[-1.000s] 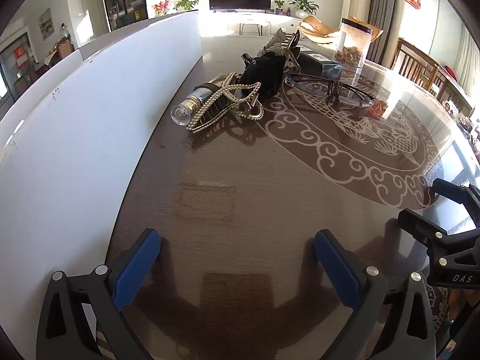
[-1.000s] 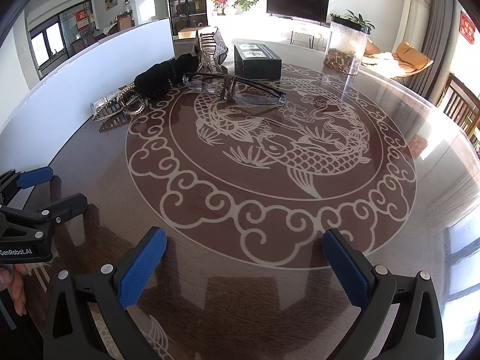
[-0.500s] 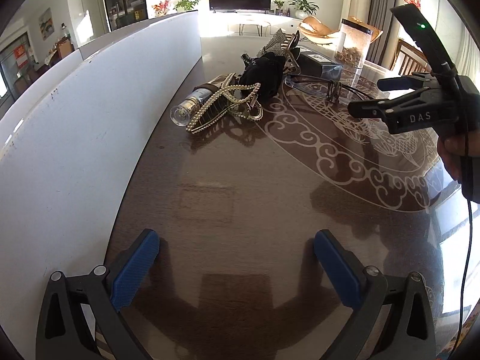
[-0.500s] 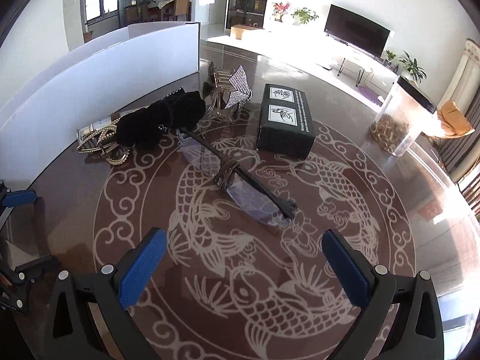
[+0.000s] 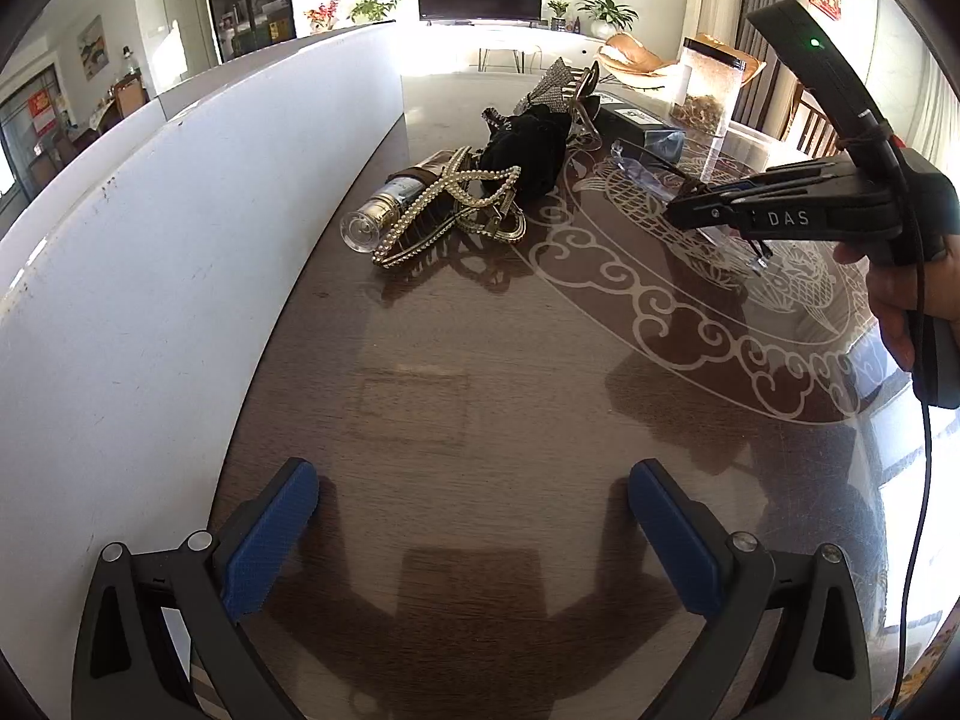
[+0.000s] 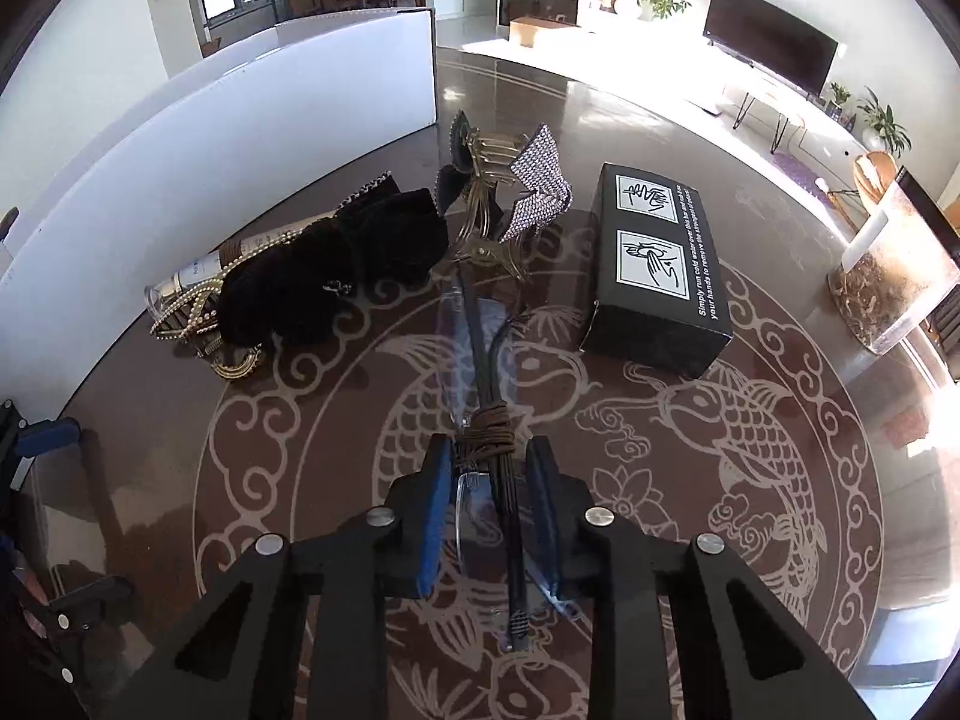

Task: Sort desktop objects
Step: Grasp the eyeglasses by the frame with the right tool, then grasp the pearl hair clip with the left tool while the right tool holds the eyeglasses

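A folded pair of clear-lens glasses (image 6: 480, 348) with a brown cord wound round it lies on the patterned table (image 6: 720, 420). My right gripper (image 6: 489, 456) is closing on it, its blue pads (image 6: 438, 480) against both sides of the frame just below the cord. In the left wrist view the right gripper (image 5: 678, 216) reaches in from the right over the glasses (image 5: 645, 171), held by a hand. My left gripper (image 5: 471, 492) hangs open over bare table near the front, with nothing between its fingers.
Behind the glasses lie a black fuzzy scrunchie (image 6: 336, 276), a pearl hair clip (image 5: 456, 204), a small bottle (image 5: 384, 210) and a rhinestone hair claw (image 6: 534, 192). A black box (image 6: 654, 276) and a clear canister (image 6: 894, 276) stand to the right. A white board (image 5: 180, 240) walls the left side.
The right gripper moved forward across the table to the glasses and its jaws, wide apart before, have come together on them. The left gripper has stayed put.
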Demonstrator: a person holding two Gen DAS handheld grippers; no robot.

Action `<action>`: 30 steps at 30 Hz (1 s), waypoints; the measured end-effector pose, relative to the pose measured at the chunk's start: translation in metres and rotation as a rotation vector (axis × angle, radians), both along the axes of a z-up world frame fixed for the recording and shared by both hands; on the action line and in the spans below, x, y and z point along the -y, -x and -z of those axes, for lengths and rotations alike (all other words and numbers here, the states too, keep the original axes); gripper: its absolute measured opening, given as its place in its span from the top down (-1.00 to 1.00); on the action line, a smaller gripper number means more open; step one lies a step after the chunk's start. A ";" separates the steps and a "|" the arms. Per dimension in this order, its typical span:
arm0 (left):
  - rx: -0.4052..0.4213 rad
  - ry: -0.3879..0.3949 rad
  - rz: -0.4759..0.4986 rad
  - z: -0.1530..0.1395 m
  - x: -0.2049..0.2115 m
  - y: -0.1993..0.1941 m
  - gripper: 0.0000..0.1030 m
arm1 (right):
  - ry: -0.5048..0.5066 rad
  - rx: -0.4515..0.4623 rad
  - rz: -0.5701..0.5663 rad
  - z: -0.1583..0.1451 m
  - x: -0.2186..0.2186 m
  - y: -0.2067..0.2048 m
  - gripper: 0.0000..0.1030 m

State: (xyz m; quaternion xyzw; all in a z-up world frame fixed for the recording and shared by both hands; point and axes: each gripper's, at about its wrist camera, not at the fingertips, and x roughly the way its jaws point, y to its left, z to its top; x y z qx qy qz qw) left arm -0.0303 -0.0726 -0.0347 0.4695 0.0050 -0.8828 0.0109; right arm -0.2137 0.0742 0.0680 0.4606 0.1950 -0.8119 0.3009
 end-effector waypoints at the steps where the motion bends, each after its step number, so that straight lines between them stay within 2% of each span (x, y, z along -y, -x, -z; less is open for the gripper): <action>1: 0.000 0.000 0.000 0.000 0.000 0.000 -1.00 | -0.005 -0.007 0.002 0.000 -0.003 -0.008 0.61; 6: 0.000 0.000 0.000 0.000 0.000 0.000 -1.00 | 0.019 -0.031 0.075 0.001 -0.035 -0.061 0.62; 10: 0.000 0.000 0.000 0.000 0.000 0.000 -1.00 | 0.013 -0.099 0.144 0.002 -0.072 -0.112 0.59; 11: 0.000 0.000 0.000 0.000 0.000 0.000 -1.00 | 0.004 -0.124 0.166 0.002 -0.081 -0.123 0.43; 12: 0.000 0.000 0.000 0.000 0.000 0.000 -1.00 | -0.001 -0.146 0.185 0.002 -0.088 -0.134 0.01; 13: 0.000 0.001 0.001 0.000 -0.001 0.000 -1.00 | -0.003 -0.167 0.203 0.000 -0.100 -0.137 -0.25; 14: 0.000 0.000 0.001 0.000 0.000 0.001 -1.00 | -0.004 -0.193 0.219 -0.002 -0.107 -0.146 -0.63; 15: 0.000 0.000 0.001 0.000 0.000 0.000 -1.00 | -0.009 -0.218 0.230 -0.001 -0.112 -0.155 -0.72; 17: 0.000 0.000 0.001 0.000 0.000 0.001 -1.00 | -0.039 -0.234 0.238 0.001 -0.122 -0.160 -0.73; 19: 0.000 0.001 0.001 0.000 0.000 0.000 -1.00 | -0.028 -0.221 0.251 0.000 -0.127 -0.157 -0.73; 23: 0.012 -0.010 0.028 -0.001 -0.004 0.004 -1.00 | 0.010 -0.155 0.324 0.004 -0.136 -0.153 -0.87; 25: -0.024 -0.025 0.072 -0.008 -0.011 0.007 -1.00 | 0.048 -0.105 0.375 0.007 -0.142 -0.149 -0.93; 28: -0.090 0.047 0.110 -0.022 -0.023 0.025 -1.00 | 0.078 -0.070 0.393 0.010 -0.148 -0.146 -0.98; 30: -0.092 0.113 0.125 -0.028 -0.029 0.048 -1.00 | 0.073 -0.073 0.388 0.010 -0.146 -0.148 -0.98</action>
